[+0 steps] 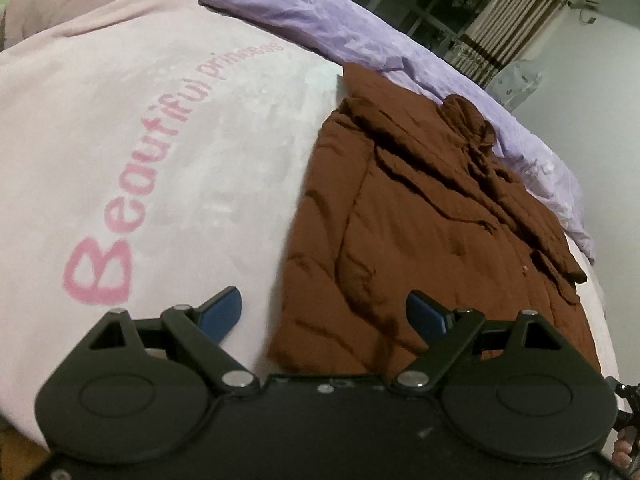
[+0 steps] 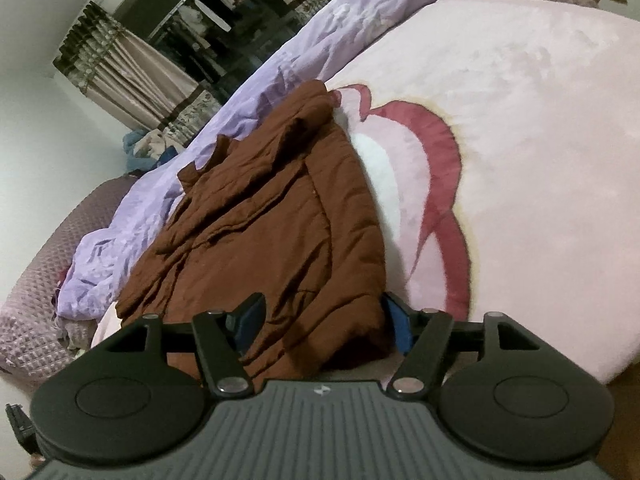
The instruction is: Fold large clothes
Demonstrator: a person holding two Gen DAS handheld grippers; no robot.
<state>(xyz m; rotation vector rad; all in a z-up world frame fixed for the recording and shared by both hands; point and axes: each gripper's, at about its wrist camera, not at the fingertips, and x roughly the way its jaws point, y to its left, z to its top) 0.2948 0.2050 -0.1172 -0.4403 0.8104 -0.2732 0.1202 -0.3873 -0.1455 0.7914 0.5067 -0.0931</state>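
A brown quilted jacket (image 1: 420,216) lies folded on a pink plush blanket (image 1: 160,160) printed "Beautiful princess". In the left wrist view my left gripper (image 1: 325,314) is open wide over the jacket's near left corner. Its left fingertip is above bare blanket and its right fingertip above brown fabric. In the right wrist view the jacket (image 2: 272,216) runs away from me, and its near hem sits between the blue pads of my right gripper (image 2: 322,320). The jaws stand wide and the fabric lies slack on the bed, so this gripper reads as open.
A crumpled purple duvet (image 1: 360,36) borders the jacket's far side. Striped curtains (image 2: 120,72) and a dark window stand behind it. A mauve quilted cover (image 2: 44,280) and a heap of clothes (image 2: 144,148) lie at the left. The blanket (image 2: 540,140) shows a large pink cartoon print.
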